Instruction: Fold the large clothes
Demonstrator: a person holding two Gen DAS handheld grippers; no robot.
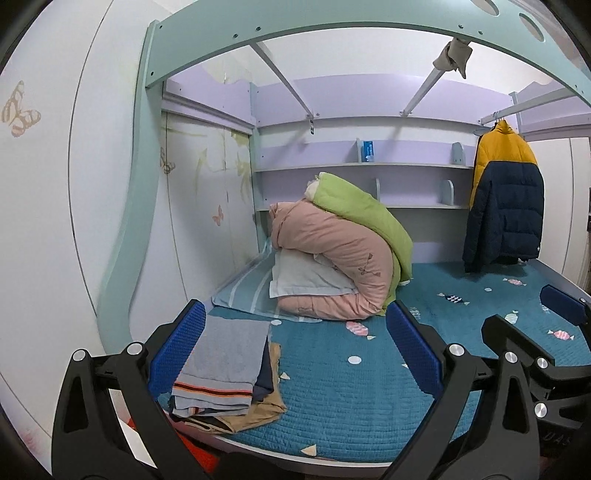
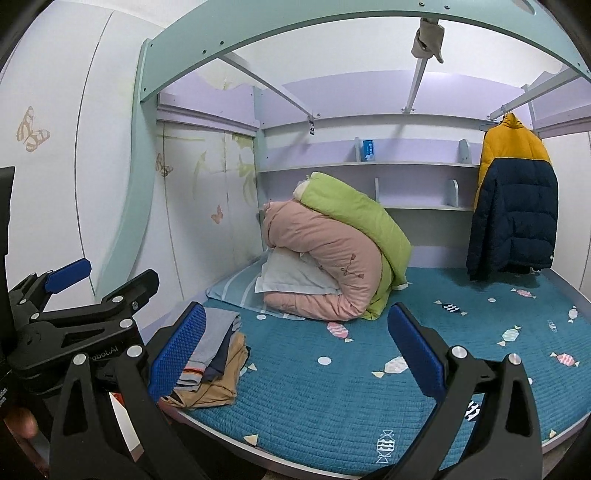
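A folded stack of clothes (image 1: 225, 369) lies at the bed's front left corner: a grey striped piece on top, navy and tan pieces under it. My left gripper (image 1: 297, 350) hovers open over the bed's front edge, its left pad beside the stack, nothing between the fingers. My right gripper (image 2: 298, 352) is open and empty too, with the same stack (image 2: 214, 365) just past its left pad. A yellow and navy puffer jacket (image 2: 517, 206) hangs from a rail at the back right. In the right wrist view the left gripper (image 2: 107, 280) shows at the far left.
A teal quilted bed sheet (image 1: 351, 406) covers the mattress. Rolled pink and green quilts (image 1: 343, 251) and a white pillow (image 1: 306, 277) sit at the back left. Shelves (image 1: 369, 166) line the back wall, and a bunk frame beam (image 1: 332, 33) runs overhead.
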